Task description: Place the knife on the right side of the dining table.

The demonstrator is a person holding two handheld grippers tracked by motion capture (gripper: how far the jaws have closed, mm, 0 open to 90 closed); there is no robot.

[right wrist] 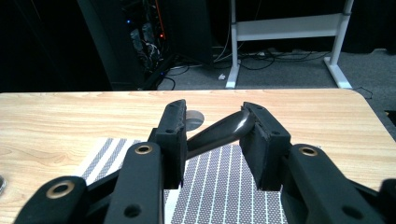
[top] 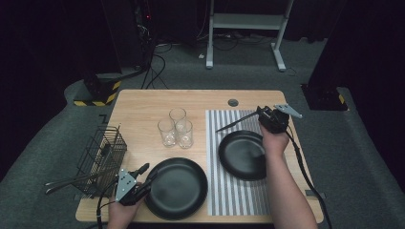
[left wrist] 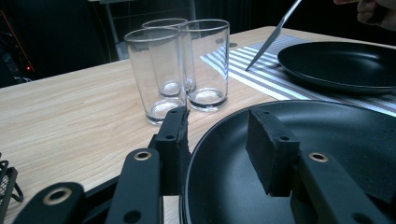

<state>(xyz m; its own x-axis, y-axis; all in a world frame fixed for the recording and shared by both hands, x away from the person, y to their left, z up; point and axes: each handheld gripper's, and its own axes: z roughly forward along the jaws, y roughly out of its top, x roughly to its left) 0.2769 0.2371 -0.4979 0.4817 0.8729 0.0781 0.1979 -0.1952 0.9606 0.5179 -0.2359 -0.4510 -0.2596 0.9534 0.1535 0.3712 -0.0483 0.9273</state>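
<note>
My left gripper (top: 149, 175) (left wrist: 217, 121) stands open astride the left rim of the near black plate (top: 179, 188) (left wrist: 327, 135): one jaw is outside the rim, the other over the plate's inside, and neither pad presses on it. My right gripper (top: 261, 114) (right wrist: 215, 108) is shut on the black handle of a knife (top: 236, 121) (right wrist: 217, 133), which lies slantwise between the pads. The blade (left wrist: 275, 32) slopes down to the left, its tip at the striped placemat (top: 234, 191) (left wrist: 261, 77). A second black plate (top: 241, 155) (left wrist: 341, 63) lies on that mat.
Three empty glasses (top: 175, 128) (left wrist: 187, 65) stand close together mid-table, just beyond the near plate. A wire basket (top: 102, 152) sits at the left edge, with long utensils (top: 71, 180) sticking out over the table's side. A cable hole (top: 233, 102) is near the far edge.
</note>
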